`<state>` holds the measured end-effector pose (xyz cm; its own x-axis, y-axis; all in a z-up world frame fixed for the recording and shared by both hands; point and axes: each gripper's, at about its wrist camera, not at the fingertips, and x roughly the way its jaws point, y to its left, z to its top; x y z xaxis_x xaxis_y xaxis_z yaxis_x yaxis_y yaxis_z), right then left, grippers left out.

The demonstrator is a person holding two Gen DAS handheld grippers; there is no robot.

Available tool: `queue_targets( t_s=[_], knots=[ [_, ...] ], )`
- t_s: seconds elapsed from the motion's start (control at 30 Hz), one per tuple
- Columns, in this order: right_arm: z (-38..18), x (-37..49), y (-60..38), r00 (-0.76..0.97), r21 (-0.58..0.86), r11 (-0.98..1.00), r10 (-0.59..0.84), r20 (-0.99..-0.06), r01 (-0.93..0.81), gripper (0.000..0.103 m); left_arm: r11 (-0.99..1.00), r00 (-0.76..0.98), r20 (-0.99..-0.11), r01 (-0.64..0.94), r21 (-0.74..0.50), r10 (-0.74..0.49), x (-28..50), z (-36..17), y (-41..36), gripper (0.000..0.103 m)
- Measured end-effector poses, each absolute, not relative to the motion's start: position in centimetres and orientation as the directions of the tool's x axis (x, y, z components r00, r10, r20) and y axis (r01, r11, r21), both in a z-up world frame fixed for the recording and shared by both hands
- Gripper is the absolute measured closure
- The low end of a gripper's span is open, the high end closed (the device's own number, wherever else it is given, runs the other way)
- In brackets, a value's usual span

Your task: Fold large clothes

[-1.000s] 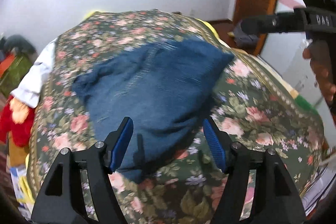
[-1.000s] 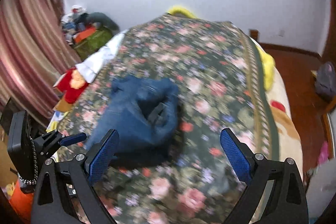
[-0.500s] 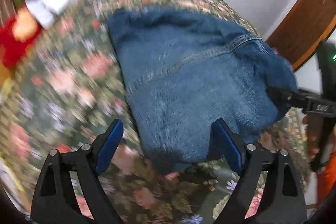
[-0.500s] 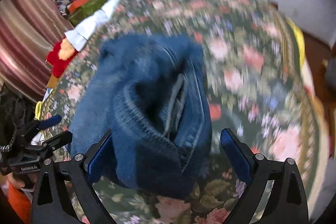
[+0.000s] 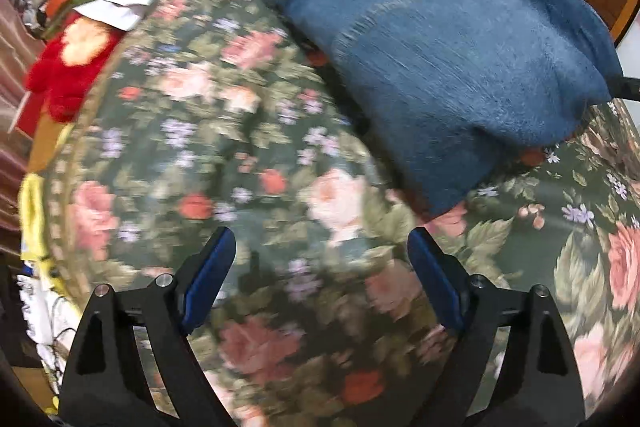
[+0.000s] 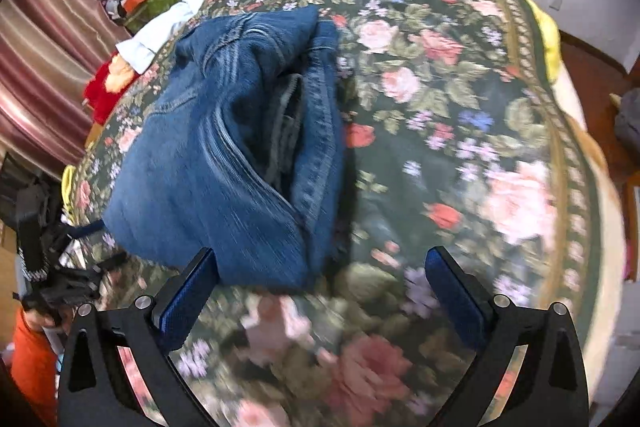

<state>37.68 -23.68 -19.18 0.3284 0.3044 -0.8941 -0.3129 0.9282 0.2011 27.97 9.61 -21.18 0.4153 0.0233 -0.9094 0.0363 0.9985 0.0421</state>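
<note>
Left wrist view: the left tool (image 5: pixel 322 265) is hovering wide open and empty over the floral bedspread (image 5: pixel 208 131), the bunched jeans (image 5: pixel 452 47) lying ahead, toward the bed's right edge.

Right wrist view: the right tool (image 6: pixel 320 289) is gaping empty just short of the jeans (image 6: pixel 208 163). Denim looks heavy, limp, grippy; the thick waistband seam seems the best hold.

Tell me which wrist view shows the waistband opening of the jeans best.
The right wrist view: the jeans face it with the open waistband and inner layers visible, fairly sharp. The left wrist view shows only the blurred outer denim of the bundle on the floral bedspread; the opening is hidden.
</note>
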Motion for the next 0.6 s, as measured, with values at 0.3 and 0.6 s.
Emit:
queue_targets(
  t_s=[0.3, 0.6],
  knots=[
    [-13.0, 39.7, -23.4, 0.460, 0.186, 0.931, 0.321, -0.828, -0.315, 0.001, 1.000, 0.585, -0.811, 0.013, -0.007, -0.013, 31.6, -14.7, 11.8, 0.014],
    [-15.4, 46.5, -18.1, 0.340, 0.228, 0.897, 0.364, -0.867, -0.379, 0.001, 0.962, 0.485, -0.844, -0.020, -0.273, -0.230, 41.0, -17.6, 12.0, 0.012]
  ],
)
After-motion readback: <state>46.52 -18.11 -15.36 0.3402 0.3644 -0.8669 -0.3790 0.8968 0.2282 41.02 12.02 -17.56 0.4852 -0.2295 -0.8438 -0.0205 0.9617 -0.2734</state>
